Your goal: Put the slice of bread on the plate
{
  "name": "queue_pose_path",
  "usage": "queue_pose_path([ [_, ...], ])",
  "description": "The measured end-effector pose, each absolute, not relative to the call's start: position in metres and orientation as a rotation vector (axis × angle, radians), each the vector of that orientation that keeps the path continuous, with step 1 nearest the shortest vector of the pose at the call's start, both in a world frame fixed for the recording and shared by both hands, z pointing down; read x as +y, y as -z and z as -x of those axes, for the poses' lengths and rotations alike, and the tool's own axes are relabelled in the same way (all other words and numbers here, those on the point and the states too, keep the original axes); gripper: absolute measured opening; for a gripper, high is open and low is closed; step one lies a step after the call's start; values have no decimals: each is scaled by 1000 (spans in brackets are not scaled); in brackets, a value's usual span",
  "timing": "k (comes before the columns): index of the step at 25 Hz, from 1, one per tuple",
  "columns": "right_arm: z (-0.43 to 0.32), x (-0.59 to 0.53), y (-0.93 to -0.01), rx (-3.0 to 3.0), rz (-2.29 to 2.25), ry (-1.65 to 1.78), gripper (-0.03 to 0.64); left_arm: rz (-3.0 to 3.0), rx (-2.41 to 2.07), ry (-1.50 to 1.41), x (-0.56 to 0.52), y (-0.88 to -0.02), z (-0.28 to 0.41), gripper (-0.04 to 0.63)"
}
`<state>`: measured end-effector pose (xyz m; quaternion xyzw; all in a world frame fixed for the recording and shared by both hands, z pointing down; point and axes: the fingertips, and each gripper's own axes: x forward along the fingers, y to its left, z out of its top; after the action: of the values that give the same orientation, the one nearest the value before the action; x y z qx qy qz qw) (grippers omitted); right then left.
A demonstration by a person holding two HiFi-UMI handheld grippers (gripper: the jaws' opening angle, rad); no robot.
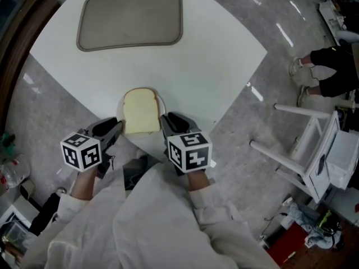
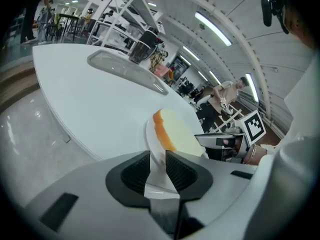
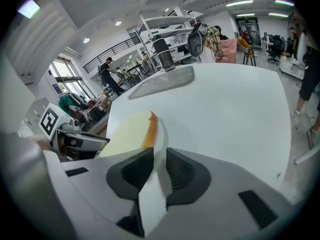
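Observation:
A pale slice of bread (image 1: pixel 141 112) with a brown crust lies on a small white plate (image 1: pixel 162 101) at the near edge of the white table (image 1: pixel 213 66). My left gripper (image 1: pixel 118 126) is shut on the plate's left rim and my right gripper (image 1: pixel 165 121) on its right rim. In the left gripper view the white rim of the plate (image 2: pixel 150 134) runs between the jaws of the left gripper (image 2: pixel 157 171), with the bread (image 2: pixel 175 134) just beyond. In the right gripper view the plate (image 3: pixel 161 134) passes between the jaws of the right gripper (image 3: pixel 160 169), beside the bread (image 3: pixel 127 131).
A large grey tray (image 1: pixel 132 17) lies at the table's far side. A white chair frame (image 1: pixel 305 144) stands on the floor to the right, with a person's legs (image 1: pixel 322 66) beyond it. Clutter lies on the floor at the lower left and right.

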<state>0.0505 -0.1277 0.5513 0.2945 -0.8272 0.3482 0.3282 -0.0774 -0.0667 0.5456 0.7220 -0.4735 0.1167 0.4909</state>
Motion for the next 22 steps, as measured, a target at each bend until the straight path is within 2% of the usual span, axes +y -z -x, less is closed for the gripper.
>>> queue_pose_path([
  [22, -45, -124, -554, -2168, -682, -1054, 63, -1750, -1189, -250, -78, -545, 81, 80],
])
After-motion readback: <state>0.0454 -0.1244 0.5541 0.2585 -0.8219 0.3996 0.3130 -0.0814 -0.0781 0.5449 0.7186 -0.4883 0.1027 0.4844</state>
